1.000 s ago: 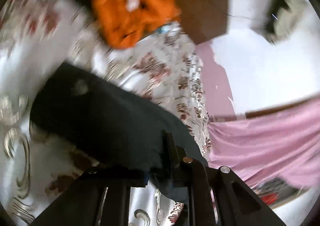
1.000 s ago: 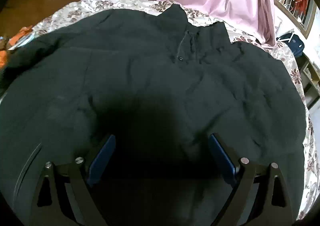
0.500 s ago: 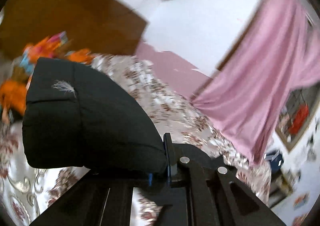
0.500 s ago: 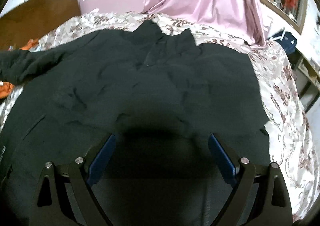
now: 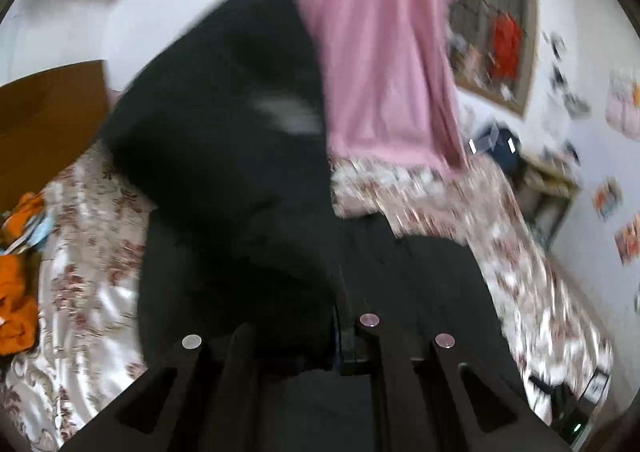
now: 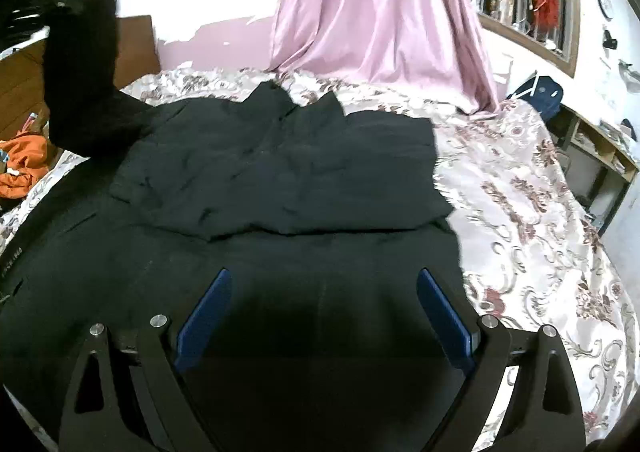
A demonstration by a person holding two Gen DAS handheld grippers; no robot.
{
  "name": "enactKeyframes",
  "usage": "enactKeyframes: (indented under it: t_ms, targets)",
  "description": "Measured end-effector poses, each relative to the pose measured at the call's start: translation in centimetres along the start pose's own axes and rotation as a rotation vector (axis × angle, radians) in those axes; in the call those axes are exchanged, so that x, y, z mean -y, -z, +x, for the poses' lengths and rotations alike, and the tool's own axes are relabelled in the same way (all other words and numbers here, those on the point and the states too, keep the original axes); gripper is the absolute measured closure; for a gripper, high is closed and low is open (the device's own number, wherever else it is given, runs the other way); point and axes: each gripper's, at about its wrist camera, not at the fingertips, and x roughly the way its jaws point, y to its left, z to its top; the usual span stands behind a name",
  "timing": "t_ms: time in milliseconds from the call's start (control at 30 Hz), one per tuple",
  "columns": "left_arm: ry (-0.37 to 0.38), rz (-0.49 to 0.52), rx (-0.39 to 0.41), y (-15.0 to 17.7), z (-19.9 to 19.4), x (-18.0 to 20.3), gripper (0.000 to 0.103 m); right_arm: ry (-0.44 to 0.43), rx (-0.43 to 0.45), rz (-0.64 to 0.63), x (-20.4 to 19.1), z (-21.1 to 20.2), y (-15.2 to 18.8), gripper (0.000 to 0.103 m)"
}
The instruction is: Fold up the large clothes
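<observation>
A large black jacket [image 6: 280,180] lies spread on the floral bedspread [image 6: 520,212], its right sleeve folded in across the chest. My left gripper [image 5: 340,316] is shut on the jacket's left sleeve [image 5: 224,140], which rises in front of the camera and hides much of the view. In the right wrist view that raised sleeve [image 6: 80,64] hangs at the far left, lifted off the bed. My right gripper [image 6: 322,312] stands open low over the jacket's hem, nothing between its blue pads [image 6: 204,316].
A pink curtain [image 6: 380,12] hangs behind the bed. Orange clothes [image 6: 22,168] lie at the bed's left edge by a brown headboard [image 5: 44,124]. A barred window [image 6: 524,0] and shelves [image 6: 592,156] line the right wall.
My left gripper has lifted the black sleeve off the bed and rolled, swinging it over the jacket's body. My right gripper has drawn back toward the hem, showing more of the jacket.
</observation>
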Motion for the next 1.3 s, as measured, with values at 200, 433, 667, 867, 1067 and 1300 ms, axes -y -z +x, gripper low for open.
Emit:
enactKeyframes:
  t_ms: [200,433,667,867,1067,1300]
  targets:
    - [0.089,0.137,-0.268,4.3,6.3,5.3,0.093,-0.016,0.024,0.126,3.0,-1.2,2.3,0.012]
    - [0.132,0.218,-0.505,11.3,10.2,8.2,0.092,-0.115,-0.014,0.246,6.2,-0.4,4.3,0.012]
    - [0.12,0.363,-0.544,15.1,8.7,8.7,0.09,-0.153,-0.013,0.27,7.5,-0.8,5.4,0.012]
    - [0.189,0.301,-0.51,16.4,6.5,6.5,0.052,-0.152,-0.021,0.274,7.6,-1.9,5.5,0.011]
    - [0.276,0.154,-0.434,17.5,3.9,3.7,0.015,-0.222,-0.079,0.256,4.9,-1.8,4.8,0.01]
    - [0.177,-0.026,-0.26,17.6,1.5,-1.7,0.015,-0.209,-0.159,0.161,0.9,-0.3,2.9,0.01]
